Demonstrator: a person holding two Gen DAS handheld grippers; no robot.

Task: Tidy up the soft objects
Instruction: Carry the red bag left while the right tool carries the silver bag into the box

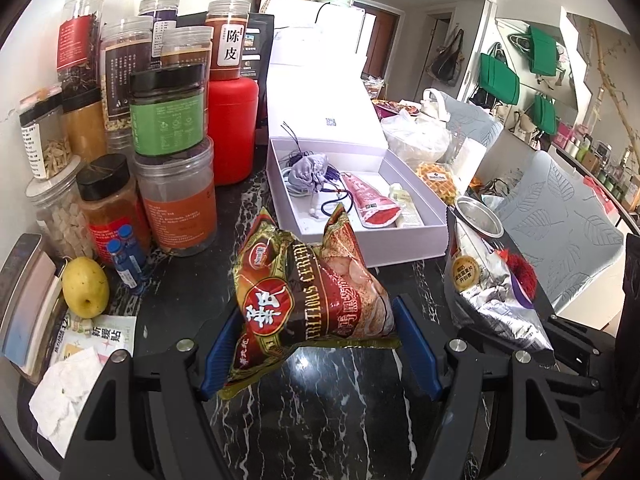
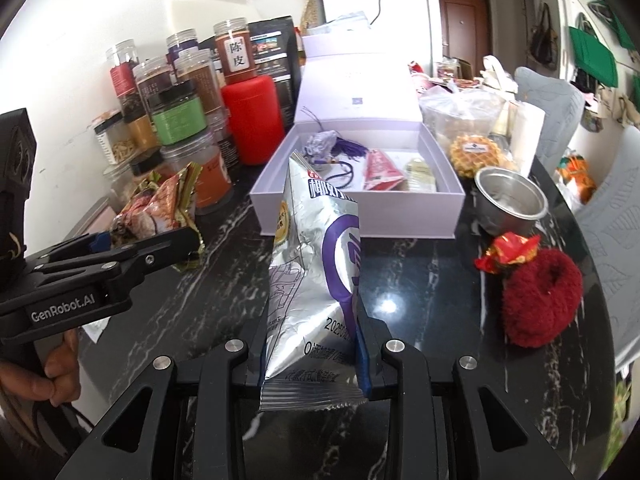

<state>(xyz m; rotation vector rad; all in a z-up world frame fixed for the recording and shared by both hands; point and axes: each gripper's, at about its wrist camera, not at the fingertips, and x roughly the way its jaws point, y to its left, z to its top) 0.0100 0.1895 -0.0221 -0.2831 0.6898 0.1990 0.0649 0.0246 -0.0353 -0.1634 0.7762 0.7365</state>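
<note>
Between L tool (image 1: 320, 344) pads: red pkt (image 1: 308, 292) reading "NUTRITIOUS CEREAL".

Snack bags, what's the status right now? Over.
Left gripper clamped on red cereal bag. Right gripper clamped on silver bag. White box ahead, lid open, partly filled.

Black marbled desk (image 2: 420, 264): open white box (image 2: 360, 216) at centre, jars (image 1: 172, 196) crowding the left, steel bowl (image 2: 510, 200), red woolly pouch (image 2: 540, 300) and pear (image 1: 85, 286) resting on it.
</note>
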